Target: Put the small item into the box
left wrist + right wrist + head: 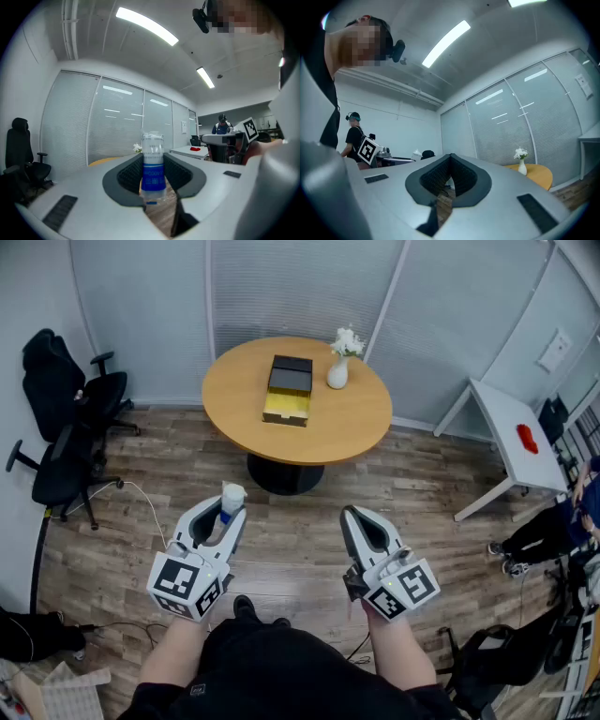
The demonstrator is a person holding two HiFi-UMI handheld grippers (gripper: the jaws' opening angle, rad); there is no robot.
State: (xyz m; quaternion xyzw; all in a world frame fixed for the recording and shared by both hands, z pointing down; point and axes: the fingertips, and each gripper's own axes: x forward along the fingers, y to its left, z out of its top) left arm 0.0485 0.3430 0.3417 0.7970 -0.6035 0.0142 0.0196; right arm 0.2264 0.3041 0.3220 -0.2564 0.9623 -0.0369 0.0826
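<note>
Because the small bottle (153,164) stands upright between the pads of your left tool (225,518), the head view shows only its white cap and a strip of blue label, with the base sunk out of sight. The label's print is too blurred to read. That tool is clamped on the bottle; your right tool (354,517) has its jaws drawn together at the tips with nothing between them.

The box (284,418) lies well ahead of both tools, on the round worktop (352,423), roughly in line with the gap between them. Its dark lid is back and a yellow inside shows, but I cannot make out what it contains. A vase of white flowers (337,374) stands just right of it.

Bare wooden floor (291,549) lies between the tools and the worktop's edge. Black chairs (70,399) sit far off the left tool's side, and a white side table (502,423) far off the right's.
</note>
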